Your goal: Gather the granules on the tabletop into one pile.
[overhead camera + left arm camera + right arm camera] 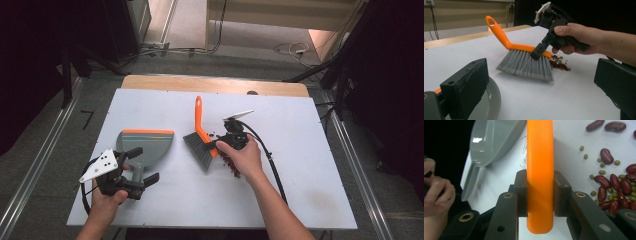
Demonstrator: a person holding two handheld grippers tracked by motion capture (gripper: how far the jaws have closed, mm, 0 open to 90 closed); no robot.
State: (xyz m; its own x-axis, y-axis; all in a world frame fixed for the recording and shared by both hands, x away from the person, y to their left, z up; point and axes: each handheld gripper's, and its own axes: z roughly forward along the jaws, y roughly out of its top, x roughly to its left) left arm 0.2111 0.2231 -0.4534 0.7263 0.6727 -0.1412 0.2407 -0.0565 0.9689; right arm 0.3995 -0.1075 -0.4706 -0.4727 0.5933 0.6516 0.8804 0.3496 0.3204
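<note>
While the brush is clamped and the beans lie unswept, the scene reads so:

Step in hand: sweeping the spilled beans toward the dustpan; judged from how things lie, the sweep is at its start, since no bean shows in the pan.

Right gripper [223,143]: its fingers [521,192] are clamped on the orange back of the brush [201,131], one pad on each side, as the right gripper view shows closely.

Brush: bristles [526,64] down on the white worktop [280,180], handle slanting up and away; it stands between the beans and the dustpan.

Beans [615,185]: a loose pile of red ones and small green ones on the worktop, just beside the bristles on the side away from the dustpan, under the right hand [242,157] in the high view.

Dustpan [145,145]: grey with an orange lip, lying flat on the worktop at the left, well apart from the beans, its lip pointing away from the person rather than toward the pile.

Left gripper [137,170]: its fingers [471,82] stand apart on either side of the dustpan's grey handle; whether the pads press on it I cannot tell, and they look open.

Next move calls for: getting the bristles to the far side of the pile, then dragging low and even toward the pan; the pan likely needs gripping and turning so its lip faces the beans and sits flush.

Risk: round beans may roll off or slip under a raised lip.
</note>
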